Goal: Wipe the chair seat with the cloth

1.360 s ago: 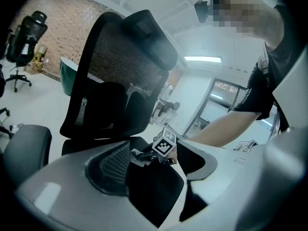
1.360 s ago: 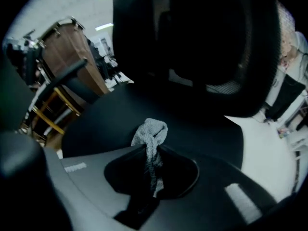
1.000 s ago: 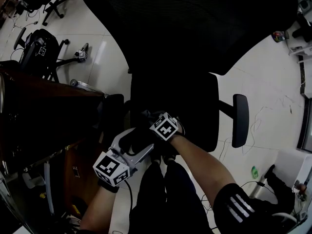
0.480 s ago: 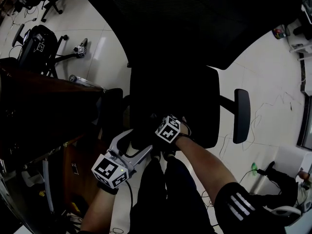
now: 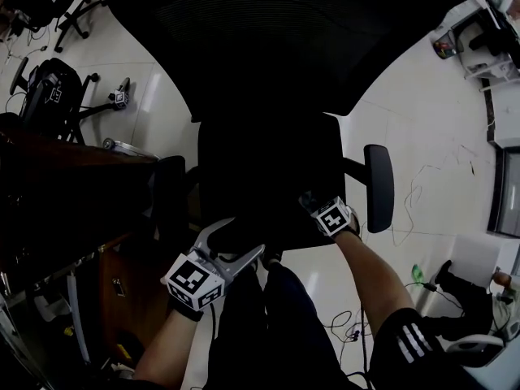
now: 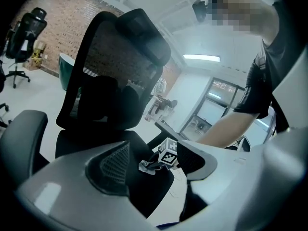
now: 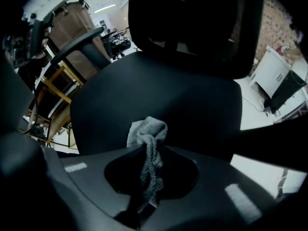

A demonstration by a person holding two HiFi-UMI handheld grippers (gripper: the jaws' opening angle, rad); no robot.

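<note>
In the head view a dark desk (image 5: 57,181) fills the left side. Just right of it, at lower centre-left, the left gripper (image 5: 231,242) is held at the front edge of the chair seat (image 5: 268,169). Its own view shows its two pale jaws spread wide, with nothing between them. They frame only the seat and, further off, the right gripper's marker cube (image 6: 168,152).

The seat is a broad black pad in the middle of the frame. The backrest (image 5: 276,31) spans the top of the frame above it, and an armrest (image 5: 379,187) stands off to its right.

The right gripper (image 5: 313,204) is at the seat's front right part, lower right of centre. In the right gripper view its dark jaws are drawn together on the cloth (image 7: 147,143). They pinch it low down, near the bottom of that frame.

The cloth is a grey, twisted strip. Its long axis runs along the jaws, from the pinch at the bottom of the frame up toward the backrest. The free end is gathered into a loose knot-like bunch that pokes out past the jaw tips over the front part of the seat. It appears to lie on the pad, though contact is hard to confirm against the black surface. The left gripper view shows the same pale bunch (image 6: 147,166) low on the seat, just left of the marker cube.
</note>
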